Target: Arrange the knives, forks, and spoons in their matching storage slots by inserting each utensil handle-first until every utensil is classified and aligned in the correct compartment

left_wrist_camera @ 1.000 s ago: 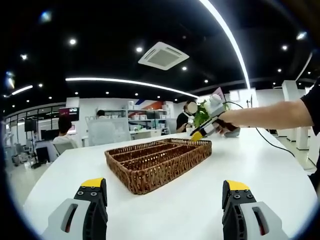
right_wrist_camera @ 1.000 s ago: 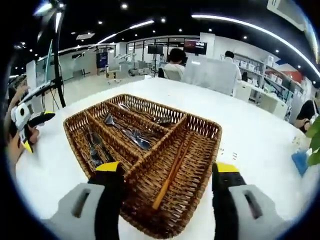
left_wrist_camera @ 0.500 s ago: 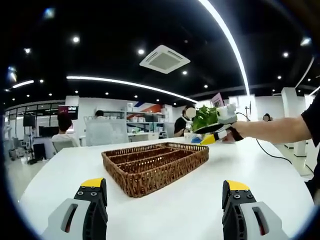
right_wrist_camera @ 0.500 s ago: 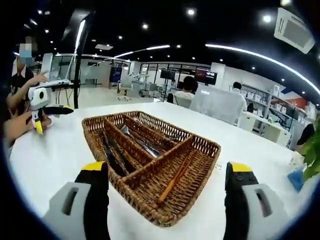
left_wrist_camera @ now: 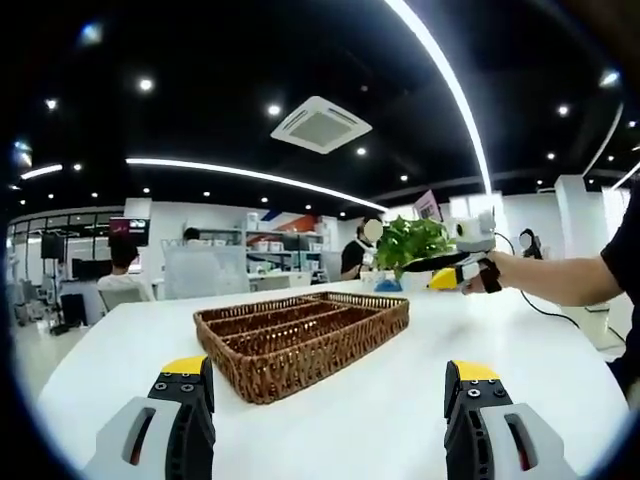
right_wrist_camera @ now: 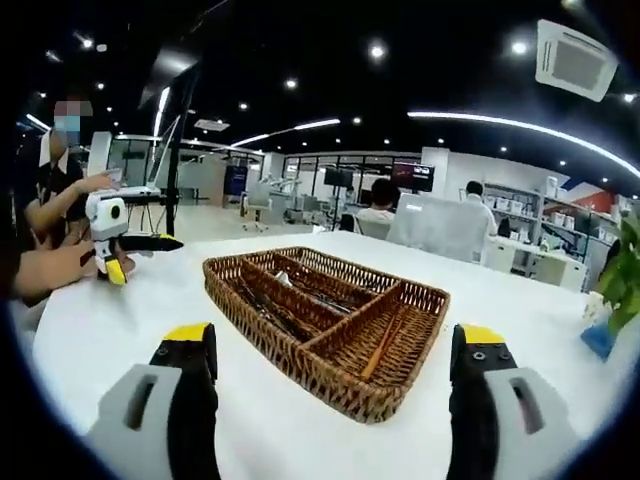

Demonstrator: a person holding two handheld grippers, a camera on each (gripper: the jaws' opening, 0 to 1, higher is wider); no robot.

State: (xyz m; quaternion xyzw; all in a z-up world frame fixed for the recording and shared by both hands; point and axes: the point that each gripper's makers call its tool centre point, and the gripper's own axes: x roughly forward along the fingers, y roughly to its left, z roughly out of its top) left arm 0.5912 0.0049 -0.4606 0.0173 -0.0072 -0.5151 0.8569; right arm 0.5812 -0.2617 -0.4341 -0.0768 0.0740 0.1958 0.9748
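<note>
A brown wicker cutlery basket (right_wrist_camera: 300, 352) with divided compartments sits on the white table (right_wrist_camera: 120, 340). Dark metal utensils (right_wrist_camera: 292, 298) lie in its long slots, and a brown stick-like piece (right_wrist_camera: 381, 350) lies in the crosswise slot. My right gripper (right_wrist_camera: 332, 372) hovers open and empty just short of the basket's near corner. My left gripper (left_wrist_camera: 328, 390) is open and empty too, low over the table in front of the basket (left_wrist_camera: 300, 335). The left gripper (right_wrist_camera: 118, 243) appears held in a hand at the far left, and the right gripper (left_wrist_camera: 462, 270) beyond the basket's right end.
A green potted plant (left_wrist_camera: 410, 240) stands behind the basket near the table's far edge. A small blue object (right_wrist_camera: 597, 340) lies at the right edge. People sit at desks (right_wrist_camera: 378, 205) in the office behind. Bare table surrounds the basket.
The right gripper has backed away from over the basket and dropped lower, so the basket looks smaller and flatter. The left view has tilted slightly; nothing was picked up.
</note>
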